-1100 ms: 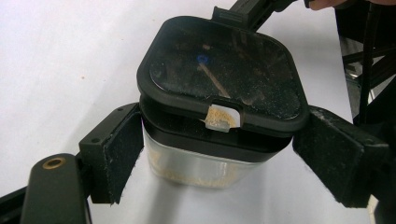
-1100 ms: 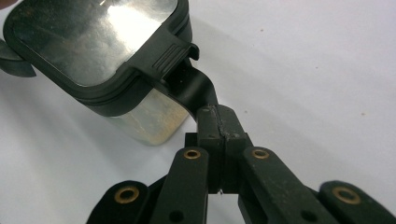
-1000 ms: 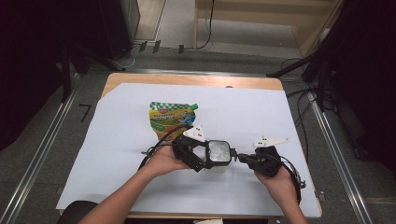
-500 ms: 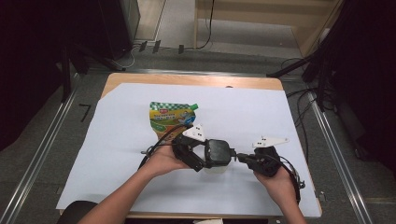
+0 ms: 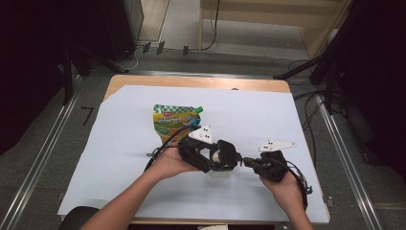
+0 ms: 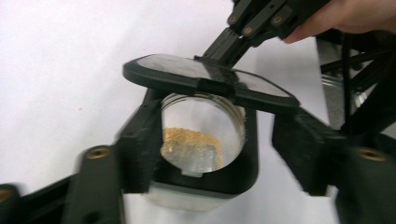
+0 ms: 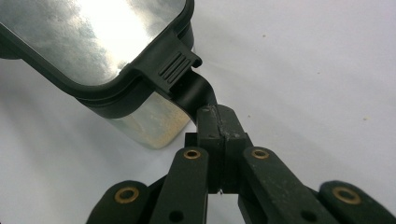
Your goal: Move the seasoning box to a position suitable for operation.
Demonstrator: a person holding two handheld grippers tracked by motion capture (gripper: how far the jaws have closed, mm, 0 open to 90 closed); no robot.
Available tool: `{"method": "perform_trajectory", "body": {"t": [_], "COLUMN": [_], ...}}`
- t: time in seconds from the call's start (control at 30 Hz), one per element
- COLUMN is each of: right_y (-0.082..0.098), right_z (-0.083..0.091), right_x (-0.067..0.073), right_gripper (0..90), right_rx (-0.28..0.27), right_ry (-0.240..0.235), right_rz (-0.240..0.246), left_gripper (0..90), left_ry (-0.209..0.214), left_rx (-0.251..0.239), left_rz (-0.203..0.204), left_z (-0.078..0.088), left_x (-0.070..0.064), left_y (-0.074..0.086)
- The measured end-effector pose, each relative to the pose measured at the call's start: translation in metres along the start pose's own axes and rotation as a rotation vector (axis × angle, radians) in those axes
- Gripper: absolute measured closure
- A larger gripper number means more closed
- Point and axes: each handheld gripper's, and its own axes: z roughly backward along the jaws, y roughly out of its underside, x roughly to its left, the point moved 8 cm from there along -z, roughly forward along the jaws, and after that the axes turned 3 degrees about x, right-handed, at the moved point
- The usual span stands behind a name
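At the near middle of the white sheet (image 5: 268, 115) stands a clear jar (image 6: 201, 140) with brownish grains at its bottom. The left gripper (image 5: 225, 157) has just been closing, its jaws flanking the jar without clearly pressing it. The right gripper (image 5: 248, 162) pinches the latch tab of the lifted lid (image 6: 210, 81). A green pouch (image 5: 174, 120) lies just beyond, left.

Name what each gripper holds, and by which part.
The right gripper holds the lid by its tab. The left gripper has just been closing around the jar; whether it grips yet cannot be told.
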Motion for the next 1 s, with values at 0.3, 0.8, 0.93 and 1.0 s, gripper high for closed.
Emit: {"method": "perform_trajectory", "body": {"t": [0.3, 0.8, 0.93, 1.0], "right_y": [-0.001, -0.001, -0.001, -0.001], "right_z": [0.001, 0.001, 0.001, 0.001], "right_x": [0.0, 0.001, 0.001, 0.001], "right_gripper": [90.0, 90.0, 90.0, 90.0], "right_rx": [-0.01, -0.014, -0.014, -0.013], "right_ry": [0.001, 0.004, 0.006, 0.01], "right_rz": [0.006, 0.008, 0.007, 0.007], "left_gripper": [72.8, 83.3, 83.7, 83.8], "left_ry": [0.074, 0.103, 0.111, 0.123], "left_rx": [-0.004, 0.037, 0.04, 0.034], "left_rz": [0.021, 0.011, -0.001, 0.003], "left_z": [0.006, -0.013, -0.019, -0.024], "left_x": [-0.007, -0.01, -0.01, -0.011], "left_y": [-0.018, -0.049, -0.053, -0.055]}}
